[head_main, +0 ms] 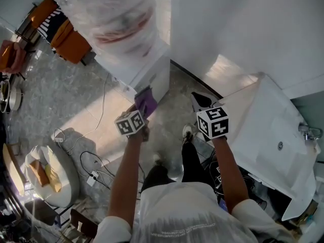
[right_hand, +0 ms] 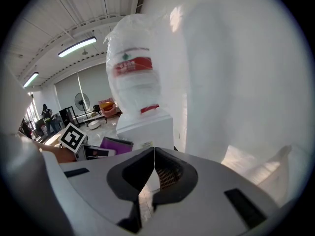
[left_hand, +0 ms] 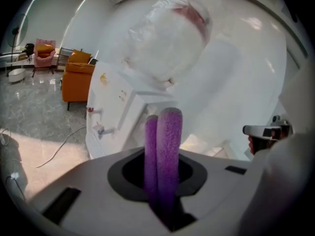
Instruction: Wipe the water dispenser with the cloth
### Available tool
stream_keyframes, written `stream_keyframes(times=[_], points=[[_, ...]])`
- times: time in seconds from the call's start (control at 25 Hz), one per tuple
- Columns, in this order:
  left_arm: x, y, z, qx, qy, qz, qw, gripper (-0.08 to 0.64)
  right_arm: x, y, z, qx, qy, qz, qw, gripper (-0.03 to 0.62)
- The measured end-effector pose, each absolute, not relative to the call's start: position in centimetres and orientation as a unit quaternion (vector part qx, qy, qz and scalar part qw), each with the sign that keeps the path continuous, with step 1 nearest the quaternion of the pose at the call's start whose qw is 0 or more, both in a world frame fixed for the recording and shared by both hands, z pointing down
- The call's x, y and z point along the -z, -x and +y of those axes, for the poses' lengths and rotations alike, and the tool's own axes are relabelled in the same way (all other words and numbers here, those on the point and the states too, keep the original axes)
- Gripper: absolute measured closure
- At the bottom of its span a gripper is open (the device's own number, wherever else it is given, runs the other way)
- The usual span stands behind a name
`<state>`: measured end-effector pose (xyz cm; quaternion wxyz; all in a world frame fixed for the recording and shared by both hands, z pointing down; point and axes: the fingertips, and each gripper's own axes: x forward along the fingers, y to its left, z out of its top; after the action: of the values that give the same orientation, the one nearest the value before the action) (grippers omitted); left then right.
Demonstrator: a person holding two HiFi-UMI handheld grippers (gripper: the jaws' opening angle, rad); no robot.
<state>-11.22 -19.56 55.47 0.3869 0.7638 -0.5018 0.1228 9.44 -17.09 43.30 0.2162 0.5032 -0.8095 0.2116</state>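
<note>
Well, from above, the person stands facing the dispenser (head_main: 144, 72), whose bottle (head_main: 109, 14) is wrapped in clear plastic. The left tool (head_main: 139, 113) is stretched out ahead with the purple cloth (head_main: 146, 102) standing up from its tip, right at the dispenser's near corner. Whether it touches or is just short of it, I can't say from here. The right tool (head_main: 202, 101) hangs off to the side over the floor (head_main: 76, 90), well apart from the dispenser. I'd guess that's to give the wiping arm room.

Left gripper view: the jaws are clamped on the cloth, which is folded into a thick double roll poking up between them — a fold like that makes a firm pad to press with. Beyond it are the dispenser's front and taps (left_hand: 101, 129), near but with a gap showing. The cloth seems aimed at the white side of the dispenser.

Right gripper view: the jaws are pressed together with nothing between them. The dispenser and bottle rise ahead, and the left tool with the cloth shows at lower left, just beside the dispenser — wiping looks about to begin.
</note>
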Motion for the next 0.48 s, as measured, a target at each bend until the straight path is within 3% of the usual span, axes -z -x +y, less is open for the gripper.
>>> stream_keyframes(times=[0.32, 0.48], points=[[-56.5, 4.1, -22.3, -0.185, -0.792, -0.464, 0.352, 0.495, -46.2, -13.5, -20.1, -0.229, -0.503, -0.803, 0.225, 0.577], [-58.4, 1.3, -25.3, -0.182, -0.775, -0.475, 0.376, 0.495, -48.6, -16.1, -22.1, -0.258, -0.512, -0.791, 0.213, 0.577]])
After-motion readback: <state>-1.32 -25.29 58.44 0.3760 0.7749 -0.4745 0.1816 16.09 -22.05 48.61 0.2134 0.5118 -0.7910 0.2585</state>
